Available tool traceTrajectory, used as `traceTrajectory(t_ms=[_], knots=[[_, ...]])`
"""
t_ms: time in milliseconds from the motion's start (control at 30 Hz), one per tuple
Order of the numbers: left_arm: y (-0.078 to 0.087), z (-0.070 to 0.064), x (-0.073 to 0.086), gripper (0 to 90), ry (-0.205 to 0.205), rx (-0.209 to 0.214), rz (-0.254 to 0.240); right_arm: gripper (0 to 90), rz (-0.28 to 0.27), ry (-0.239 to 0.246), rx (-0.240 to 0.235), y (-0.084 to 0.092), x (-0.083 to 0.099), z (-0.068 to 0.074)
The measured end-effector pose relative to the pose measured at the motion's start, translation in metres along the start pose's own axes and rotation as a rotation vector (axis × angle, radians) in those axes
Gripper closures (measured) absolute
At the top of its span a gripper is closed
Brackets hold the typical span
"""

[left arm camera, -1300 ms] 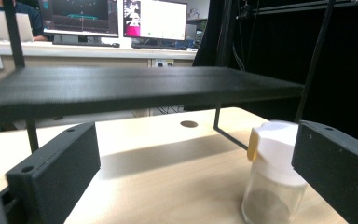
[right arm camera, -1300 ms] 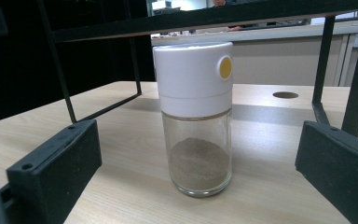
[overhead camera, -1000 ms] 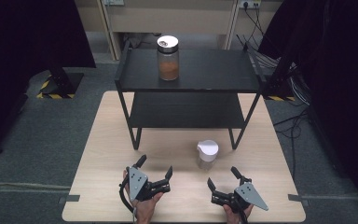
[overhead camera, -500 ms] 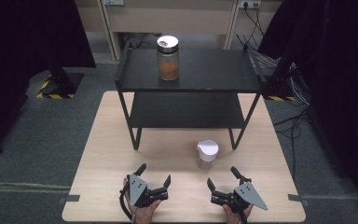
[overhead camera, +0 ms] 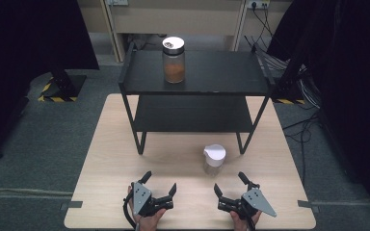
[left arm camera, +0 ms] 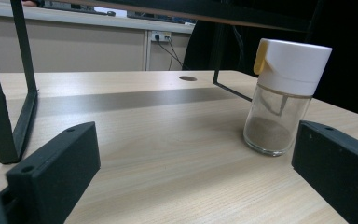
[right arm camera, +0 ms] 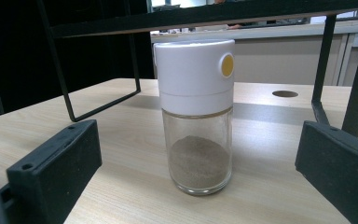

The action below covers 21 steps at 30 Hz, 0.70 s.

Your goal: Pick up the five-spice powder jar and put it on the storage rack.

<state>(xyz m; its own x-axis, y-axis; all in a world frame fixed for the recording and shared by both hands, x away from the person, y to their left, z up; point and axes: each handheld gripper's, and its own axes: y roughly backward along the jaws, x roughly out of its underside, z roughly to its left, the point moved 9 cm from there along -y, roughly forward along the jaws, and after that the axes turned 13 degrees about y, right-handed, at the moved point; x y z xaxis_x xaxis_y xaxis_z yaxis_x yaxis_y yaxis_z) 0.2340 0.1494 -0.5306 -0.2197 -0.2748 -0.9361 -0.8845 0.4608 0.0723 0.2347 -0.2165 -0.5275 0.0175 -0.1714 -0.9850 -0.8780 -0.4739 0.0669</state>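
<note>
We saw the left gripper (overhead camera: pixel 160 186) low at the near edge of the table (overhead camera: pixel 106 144), jaws spread wide, nothing between them. Compared with a second ago it had pulled back toward the person and sat slightly lower; half a second ago it was already about here, so it had settled. In the left gripper view the shaker (left arm camera: pixel 282 98) stood ahead of the jaws and off toward the right-hand one, upright, white cap on, apart from both jaws.

Right gripper (overhead camera: pixel 231 188) hadn't shifted over that second; jaws spread wide too, holding nothing. In the right gripper view the shaker (right arm camera: pixel 196 116) stood dead centre ahead of the jaws, not yet between them, brownish powder in the bottom.

Beyond the jaws stood the black rack (overhead camera: pixel 192 91), with a brown-filled jar (overhead camera: pixel 173 60) on its top shelf, well apart from either gripper.

We judged the left retreat left the shaker to the right gripper: a straight push forward would put it between the jaws.
</note>
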Motion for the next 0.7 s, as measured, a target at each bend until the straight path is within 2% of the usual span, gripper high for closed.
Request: traceTrajectory(t_ms=[700], knots=[[-0.0008, -0.002, 0.0006, 0.2, -0.021, 0.0, 0.006, 0.4, -0.001, 0.002, 0.001, 0.0003, 0.0002, 0.0]])
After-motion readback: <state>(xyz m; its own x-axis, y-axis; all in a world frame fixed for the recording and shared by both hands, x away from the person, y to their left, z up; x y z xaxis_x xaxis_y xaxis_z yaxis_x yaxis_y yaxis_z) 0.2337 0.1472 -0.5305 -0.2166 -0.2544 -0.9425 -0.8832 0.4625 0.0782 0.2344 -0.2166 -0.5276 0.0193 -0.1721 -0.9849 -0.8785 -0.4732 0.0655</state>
